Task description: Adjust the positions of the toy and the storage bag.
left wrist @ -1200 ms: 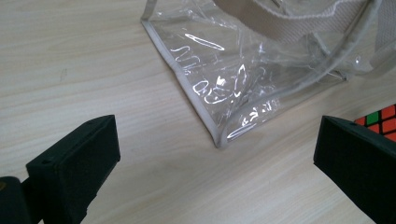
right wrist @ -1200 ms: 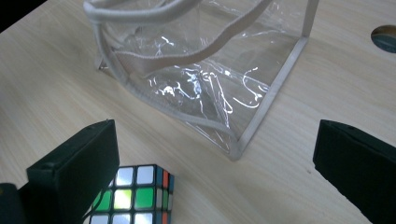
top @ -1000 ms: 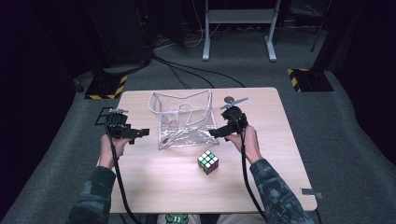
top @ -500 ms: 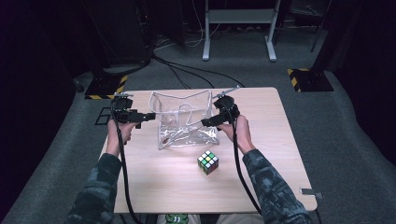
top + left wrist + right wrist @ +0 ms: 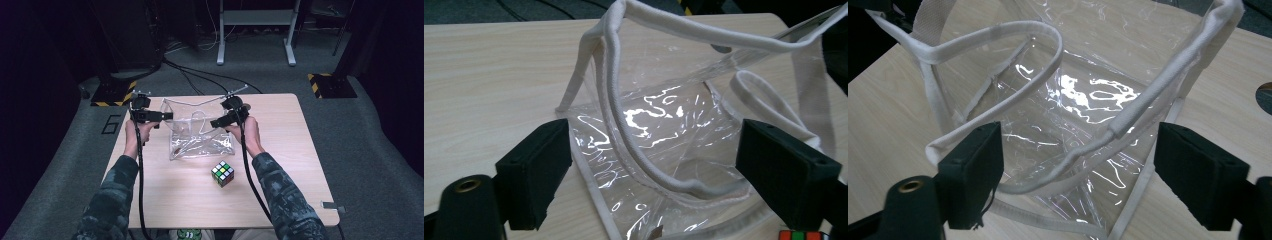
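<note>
Seen from the high view, L to R: the left gripper (image 5: 167,116) sits at the left edge of a clear plastic bag with white fabric trim (image 5: 200,137), the right gripper (image 5: 216,123) at its right side, all on a pale wooden table (image 5: 295,150). The bag stands open mid-table, twd the far edge; a multicoloured puzzle cube (image 5: 223,173) lies just in front of it, nearer the person.

The left gripper view adds what the overhead can't: both black jaws stand apart w/ the bag's trimmed corner (image 5: 589,165) between them, pads not pressing it. Jaws have just been closing. A sliver of the cube (image 5: 804,235) shows at bottom right.

In the right gripper view the jaws, likewise just closing, bracket a white looped handle (image 5: 1048,100) and the rim, still released, not grasping.
</note>
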Available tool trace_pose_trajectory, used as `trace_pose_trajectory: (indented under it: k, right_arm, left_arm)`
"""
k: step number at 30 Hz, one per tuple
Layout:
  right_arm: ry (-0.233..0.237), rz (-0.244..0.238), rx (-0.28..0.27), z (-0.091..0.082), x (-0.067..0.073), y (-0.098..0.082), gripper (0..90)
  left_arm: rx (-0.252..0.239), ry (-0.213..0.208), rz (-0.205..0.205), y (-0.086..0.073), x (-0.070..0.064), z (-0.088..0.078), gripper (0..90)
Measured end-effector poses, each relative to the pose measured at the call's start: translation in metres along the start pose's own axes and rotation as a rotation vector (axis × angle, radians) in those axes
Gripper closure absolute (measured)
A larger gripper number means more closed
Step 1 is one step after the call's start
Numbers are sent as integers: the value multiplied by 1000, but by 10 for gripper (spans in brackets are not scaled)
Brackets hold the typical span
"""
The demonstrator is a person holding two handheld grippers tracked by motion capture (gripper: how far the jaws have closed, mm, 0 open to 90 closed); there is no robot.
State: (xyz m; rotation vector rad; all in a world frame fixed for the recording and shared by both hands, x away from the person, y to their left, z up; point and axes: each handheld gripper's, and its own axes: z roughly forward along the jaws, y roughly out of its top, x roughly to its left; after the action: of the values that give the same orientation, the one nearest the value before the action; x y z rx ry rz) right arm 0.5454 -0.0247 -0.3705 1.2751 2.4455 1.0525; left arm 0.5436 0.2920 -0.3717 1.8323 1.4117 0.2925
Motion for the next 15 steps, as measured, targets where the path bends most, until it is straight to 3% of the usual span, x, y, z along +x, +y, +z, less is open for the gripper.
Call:
trace_pose_trajectory:
  k: [3, 4, 10, 15]
  right_arm:
    - [-6, 1, 13, 3, 0, 0, 260]
    - [-4, 21, 26, 4, 0, -1, 274]
    - [-6, 47, 48, 11, 0, -3, 458]
    - [-12, 41, 59, 15, -2, -7, 612]
  left_arm:
    - [21, 20, 5, 0, -1, 5, 215]
    - [27, 19, 5, 0, -1, 7, 236]
    - [68, 35, 16, -2, -6, 15, 464]
    - [83, 102, 95, -8, -11, 17, 654]
